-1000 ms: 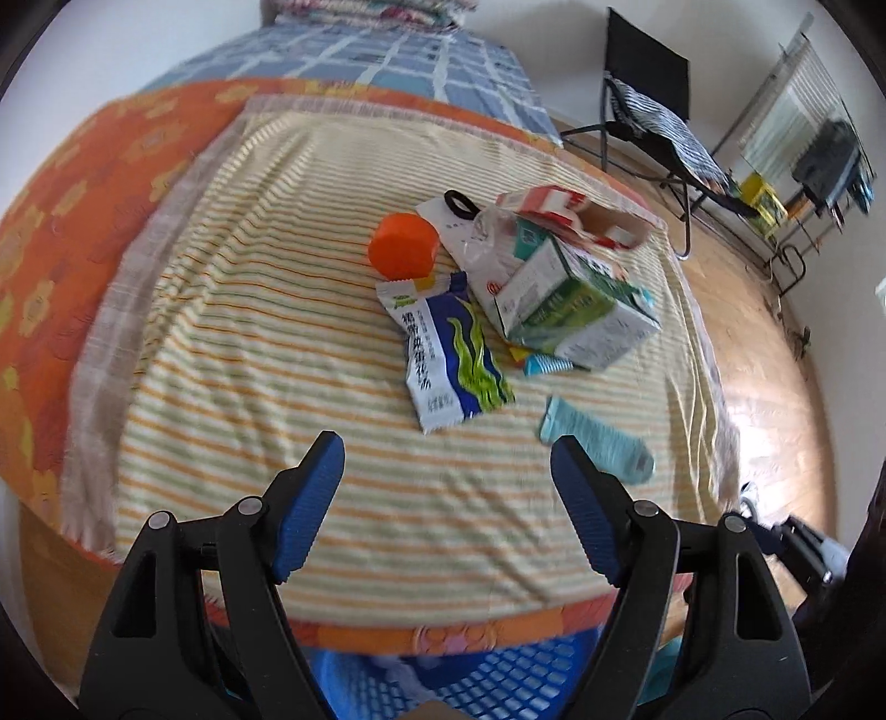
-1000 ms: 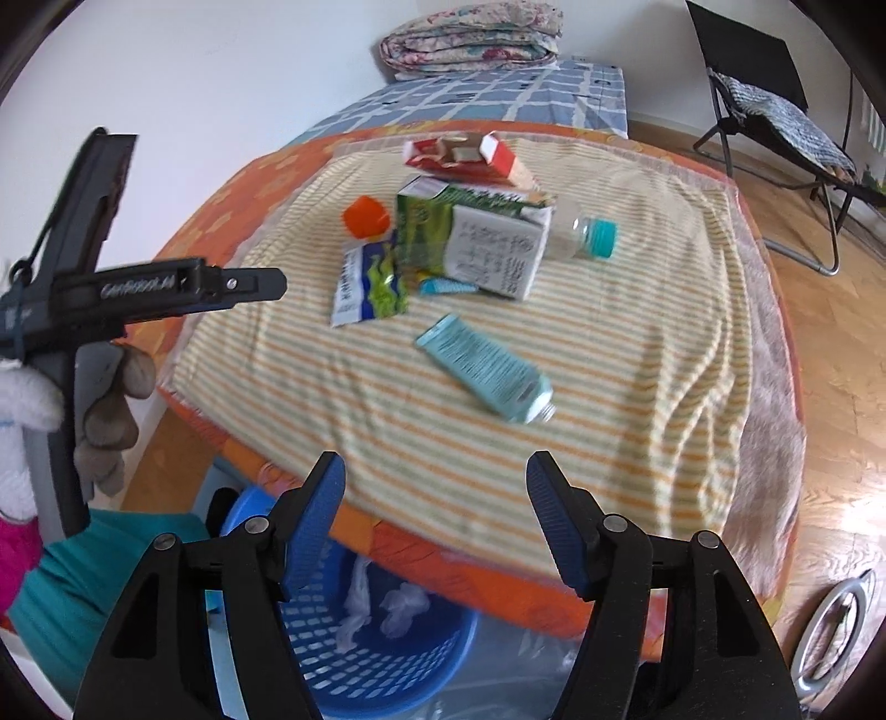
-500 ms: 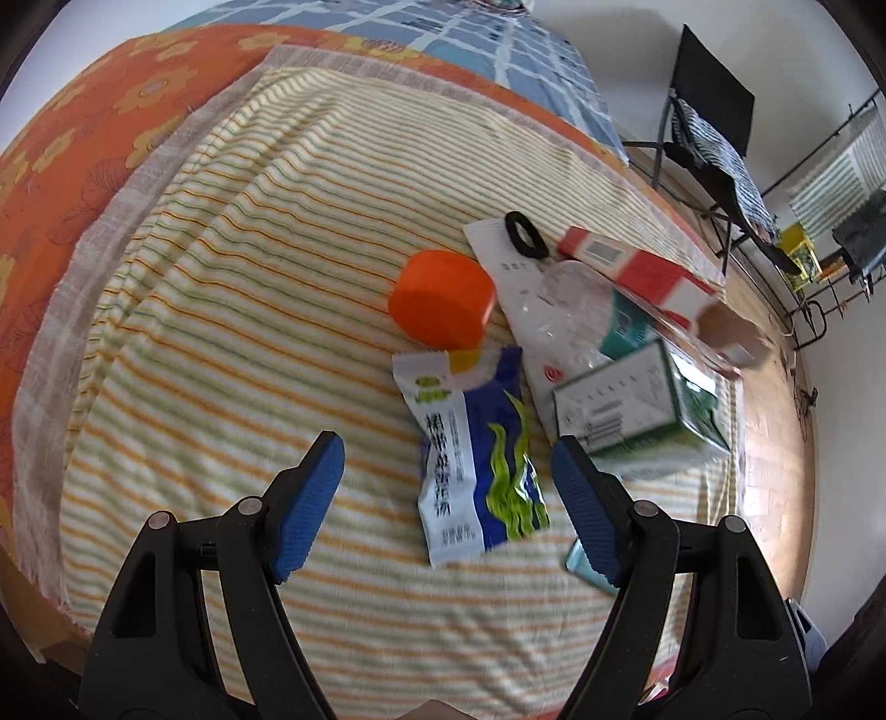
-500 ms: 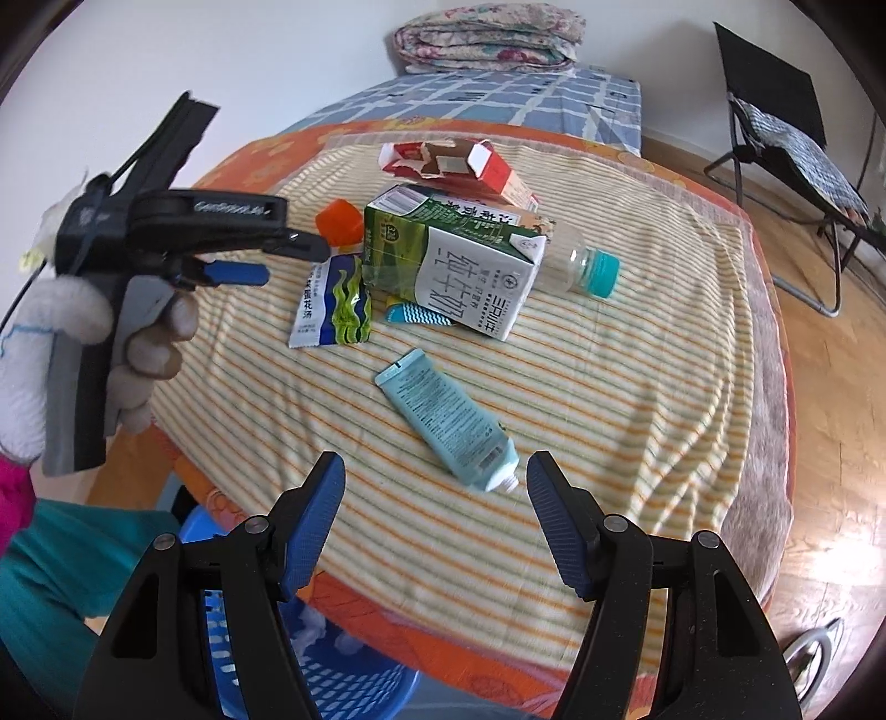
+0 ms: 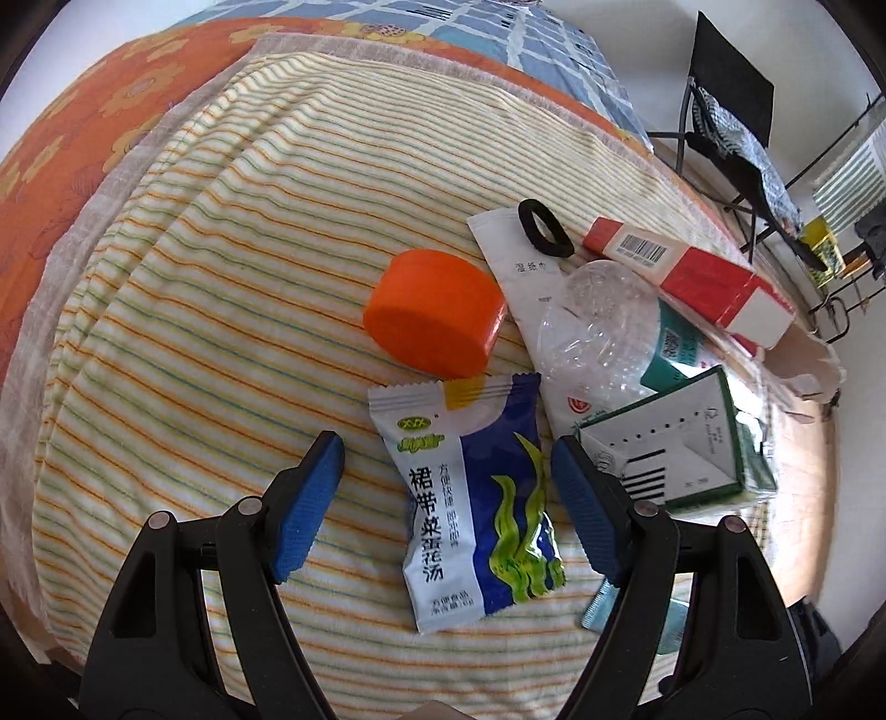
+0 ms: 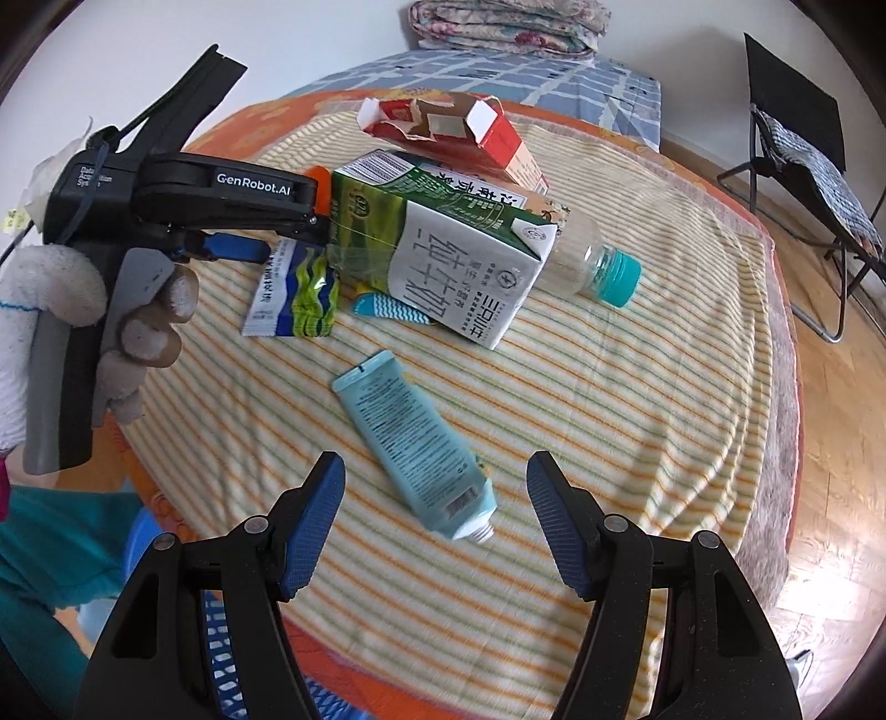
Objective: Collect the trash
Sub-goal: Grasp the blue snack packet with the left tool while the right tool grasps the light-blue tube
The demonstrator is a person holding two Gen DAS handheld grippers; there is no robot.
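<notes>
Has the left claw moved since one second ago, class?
Yes. The left claw advanced over the table toward the orange cap, now straddling the soup packet.

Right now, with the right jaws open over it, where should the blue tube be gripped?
Grip the blue tube across its flat mid-body, coming straight down from above. It lies flat on the striped cloth, apart from the carton, angled with its uncapped neck toward the right gripper; turn the jaws to span its width.

A white wall [image 6: 310, 50] backs a bed [image 6: 498, 72] with a folded quilt [image 6: 509, 25] — beside it a black folding chair [image 6: 803, 144] stands on sunlit wood floor [image 6: 830, 421]. What may be a drying rack [image 5: 847, 183] stands at far right.
</notes>
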